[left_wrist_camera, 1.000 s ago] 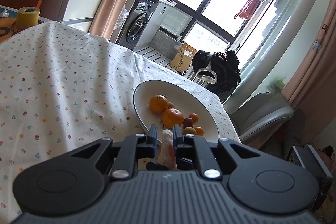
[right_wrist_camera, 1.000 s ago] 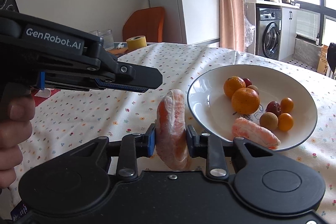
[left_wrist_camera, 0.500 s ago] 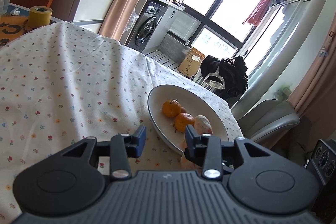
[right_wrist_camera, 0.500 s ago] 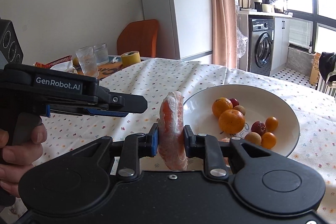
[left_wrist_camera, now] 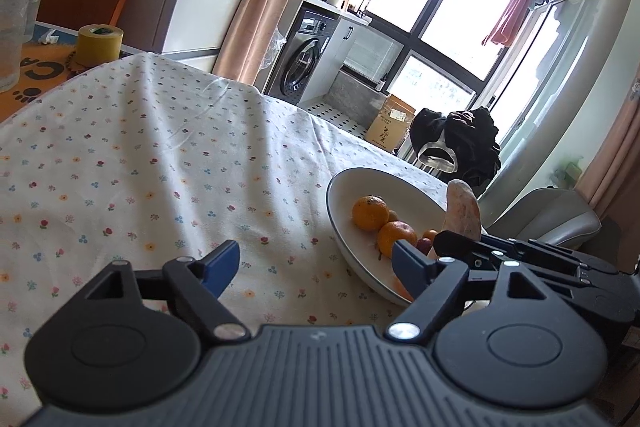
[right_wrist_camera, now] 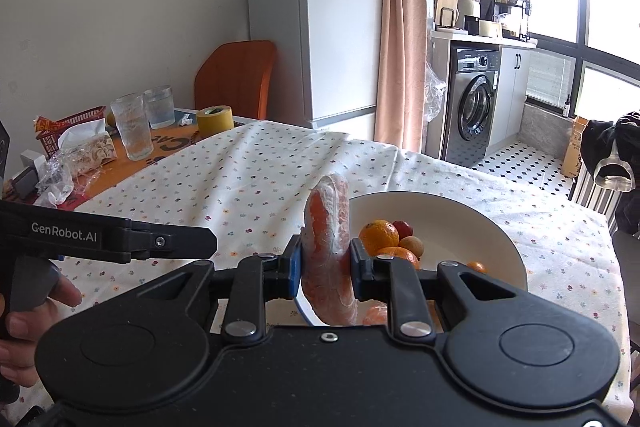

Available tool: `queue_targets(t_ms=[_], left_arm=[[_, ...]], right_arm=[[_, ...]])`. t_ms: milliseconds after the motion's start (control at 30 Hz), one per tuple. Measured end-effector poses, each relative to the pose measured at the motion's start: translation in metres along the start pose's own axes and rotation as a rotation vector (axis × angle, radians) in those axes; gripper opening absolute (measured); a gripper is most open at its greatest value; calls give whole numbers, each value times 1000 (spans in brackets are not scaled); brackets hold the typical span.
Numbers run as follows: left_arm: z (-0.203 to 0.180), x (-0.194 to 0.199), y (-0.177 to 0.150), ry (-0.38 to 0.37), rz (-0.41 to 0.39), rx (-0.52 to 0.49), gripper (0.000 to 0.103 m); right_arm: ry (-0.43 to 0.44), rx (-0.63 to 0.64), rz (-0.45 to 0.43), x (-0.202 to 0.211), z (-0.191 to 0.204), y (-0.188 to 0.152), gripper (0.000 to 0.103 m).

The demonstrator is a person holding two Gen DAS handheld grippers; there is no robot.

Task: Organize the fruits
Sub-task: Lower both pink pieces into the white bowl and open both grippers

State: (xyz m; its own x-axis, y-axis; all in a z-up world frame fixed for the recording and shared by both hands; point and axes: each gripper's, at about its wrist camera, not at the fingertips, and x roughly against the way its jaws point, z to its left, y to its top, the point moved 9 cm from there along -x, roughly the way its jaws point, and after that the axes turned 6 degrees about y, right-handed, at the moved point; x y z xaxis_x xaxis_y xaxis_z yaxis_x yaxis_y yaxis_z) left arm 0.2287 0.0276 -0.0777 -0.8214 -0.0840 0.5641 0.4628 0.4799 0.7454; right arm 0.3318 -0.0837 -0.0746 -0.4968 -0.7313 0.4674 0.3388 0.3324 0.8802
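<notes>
Right gripper (right_wrist_camera: 325,269): fingers clamped on a peeled fruit segment (right_wrist_camera: 329,247), pale orange with white pith, held upright just at the near rim of the bowl (right_wrist_camera: 500,227).
Left gripper (left_wrist_camera: 316,259): fingers wide apart and holding nothing, hovering over the flowered tablecloth (left_wrist_camera: 140,167) just left of the bowl (left_wrist_camera: 344,183).
Same segment from the left view: it pokes up (left_wrist_camera: 463,209) above the right gripper (left_wrist_camera: 460,243), over the bowl's right side.
Bowl: white, sitting on the surface; two oranges (right_wrist_camera: 379,235), a red fruit (right_wrist_camera: 402,227), a tan one (right_wrist_camera: 412,245) and a small orange one (right_wrist_camera: 476,267) inside.
Under the right gripper: another peeled piece (right_wrist_camera: 375,315) peeks out low in the bowl.
Far end of the surface: two glasses (right_wrist_camera: 134,133), a yellow tape roll (right_wrist_camera: 215,121) and a red basket (right_wrist_camera: 68,131), well apart from the bowl.
Person's hand (right_wrist_camera: 24,331): gripping the left gripper's handle, at the left edge.
</notes>
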Motion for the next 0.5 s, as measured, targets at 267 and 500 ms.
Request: queue_targets(t_ms=[267,500], left_arm=[[13,-5,-1,25,18,-5,86],[20,-2,-2,38,9,-14,92]], right_arm=[[-91,-30,-4,-13,-14,6,40],[-82,-30,6,-8,-8,4,41]])
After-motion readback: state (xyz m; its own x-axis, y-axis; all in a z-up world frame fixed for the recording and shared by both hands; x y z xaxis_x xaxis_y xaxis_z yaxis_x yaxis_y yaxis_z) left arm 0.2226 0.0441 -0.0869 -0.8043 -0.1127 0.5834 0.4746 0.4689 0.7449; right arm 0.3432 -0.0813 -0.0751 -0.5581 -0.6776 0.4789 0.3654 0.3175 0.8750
